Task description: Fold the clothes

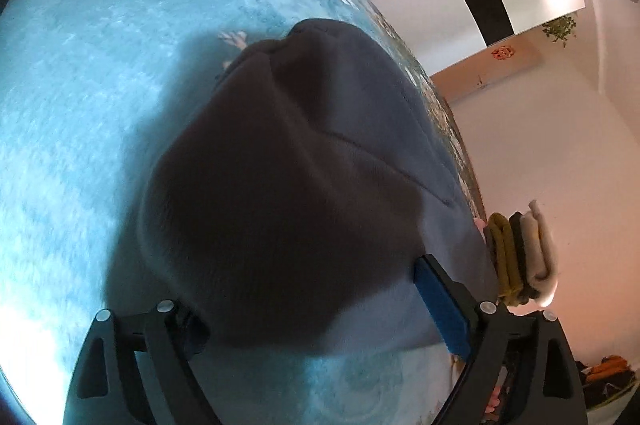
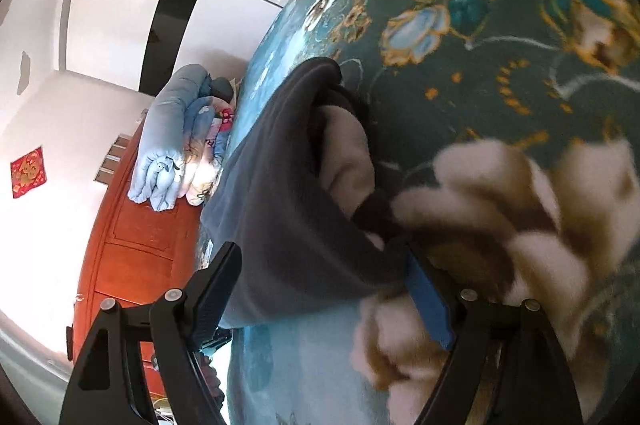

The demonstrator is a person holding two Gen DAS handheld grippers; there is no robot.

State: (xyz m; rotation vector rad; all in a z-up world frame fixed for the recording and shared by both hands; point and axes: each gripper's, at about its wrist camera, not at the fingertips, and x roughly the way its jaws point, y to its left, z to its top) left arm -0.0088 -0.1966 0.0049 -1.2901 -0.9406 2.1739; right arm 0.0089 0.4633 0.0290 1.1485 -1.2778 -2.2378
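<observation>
Grey garment (image 1: 280, 165), lying in a rumpled, partly doubled heap on the bed (image 1: 100, 85), which is covered by a blue floral blanket; a pale fleecy lining (image 2: 344, 149) is showing inside its opening in the right wrist view. The left tool (image 1: 304, 309) is standing spread wide, its blue pad beside the cloth's near edge and pressing on nothing. The right tool (image 2: 320, 289) is likewise standing spread, the garment's edge lying between its jaws but not pinched. A stack of folded clothes (image 1: 520, 257) is sitting at the bed's edge, just beside the garment; rolled quilts (image 2: 172, 145) are resting on a wooden cabinet (image 2: 132, 245) farther off, with white wall beyond.

Judged step: both tools are free of the cloth, so a fold seems just laid down or a fresh grip is being sought. The next move is probably calling for pinching two edge points, the cloth being thick and bunched, then smoothing or doubling it again before stacking.
</observation>
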